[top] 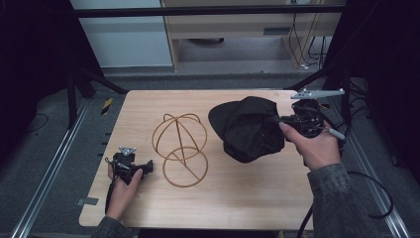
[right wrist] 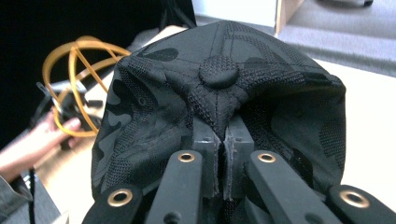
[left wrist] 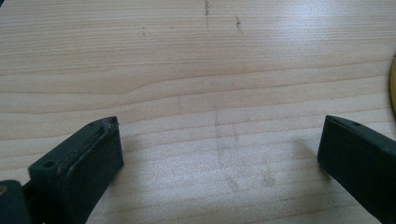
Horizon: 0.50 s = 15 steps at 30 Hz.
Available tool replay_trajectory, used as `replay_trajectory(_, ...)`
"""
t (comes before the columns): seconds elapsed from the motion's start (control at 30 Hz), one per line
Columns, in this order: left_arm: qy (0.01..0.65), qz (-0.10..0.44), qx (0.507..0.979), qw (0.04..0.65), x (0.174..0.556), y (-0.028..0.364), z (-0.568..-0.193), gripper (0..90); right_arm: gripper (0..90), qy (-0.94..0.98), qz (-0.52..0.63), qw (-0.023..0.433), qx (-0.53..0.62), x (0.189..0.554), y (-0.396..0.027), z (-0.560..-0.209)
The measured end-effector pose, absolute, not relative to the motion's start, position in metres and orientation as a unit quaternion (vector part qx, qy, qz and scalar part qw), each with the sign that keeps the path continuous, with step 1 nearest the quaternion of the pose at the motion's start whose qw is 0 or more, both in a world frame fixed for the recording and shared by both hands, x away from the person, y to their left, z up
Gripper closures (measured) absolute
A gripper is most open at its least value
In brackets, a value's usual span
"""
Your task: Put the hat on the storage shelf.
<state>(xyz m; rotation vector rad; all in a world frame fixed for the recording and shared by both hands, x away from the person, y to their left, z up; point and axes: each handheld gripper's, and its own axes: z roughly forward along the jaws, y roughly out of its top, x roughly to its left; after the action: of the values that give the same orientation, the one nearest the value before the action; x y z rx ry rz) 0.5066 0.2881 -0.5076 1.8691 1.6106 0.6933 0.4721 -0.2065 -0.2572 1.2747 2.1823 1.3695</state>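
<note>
Table [top: 257, 198]: pale wood-grain top; it carries the frame and the left gripper, and the cap hangs over its right part. In the left gripper view its grain runs across the picture with a few faint dark scuffs.
Cap [top: 250, 130]: black, with a tone-on-tone camouflage pattern, on the right half of the table, well apart from the frame. It hangs crumpled from the right gripper, brim toward the far left. In the right gripper view its crown [right wrist: 219, 93] faces the camera, top button just above the jaws, fabric pulled into folds around the pinch.
Frame [top: 179, 148]: golden wire dome on a ring base, lying tipped over near the table's middle, between the two grippers. In the right gripper view it shows [right wrist: 77, 60] behind the cap's left edge.
Right gripper [top: 282, 120]: held in the right hand [top: 317, 148] at the table's right edge. Jaws are pressed together on a fold of the cap's crown [right wrist: 223, 154].
Left gripper [top: 147, 166]: held low in the left hand [top: 124, 191] at the near left, just left of the frame's ring. Jaws stand wide [left wrist: 219, 154], with bare table between them.
</note>
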Motion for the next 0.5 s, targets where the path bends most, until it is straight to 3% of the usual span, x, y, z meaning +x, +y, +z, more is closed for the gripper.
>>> replay_trajectory(0.5, 0.603, 0.260, 0.698, 0.287, 0.507, 0.288, -0.508, 0.0, 86.4, 0.737, 0.532, 0.111, 0.401, 0.474, -0.170, -0.218)
